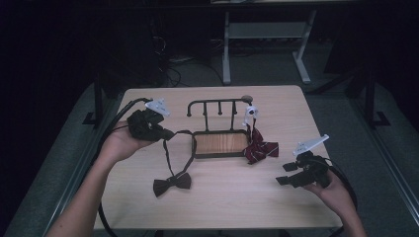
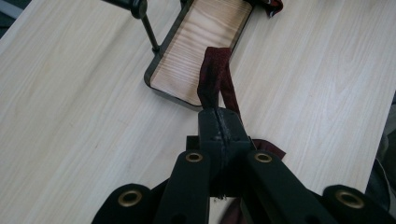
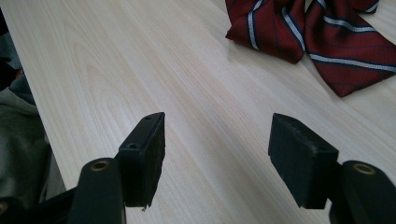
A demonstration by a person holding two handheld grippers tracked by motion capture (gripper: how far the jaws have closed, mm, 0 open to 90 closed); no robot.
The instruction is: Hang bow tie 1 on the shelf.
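Over the table (image 1: pixel 222 197), left hand-held gripper (image 1: pixel 165 133) pinches strap (image 1: pixel 168 153).

Left hand-held gripper (image 1: pixel 165 132) clamped, right hand-held gripper (image 1: pixel 285 174) agape

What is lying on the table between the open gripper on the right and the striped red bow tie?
Nothing. In the right gripper view, bare wood table runs from the open right gripper to the striped red bow tie. The high view agrees.
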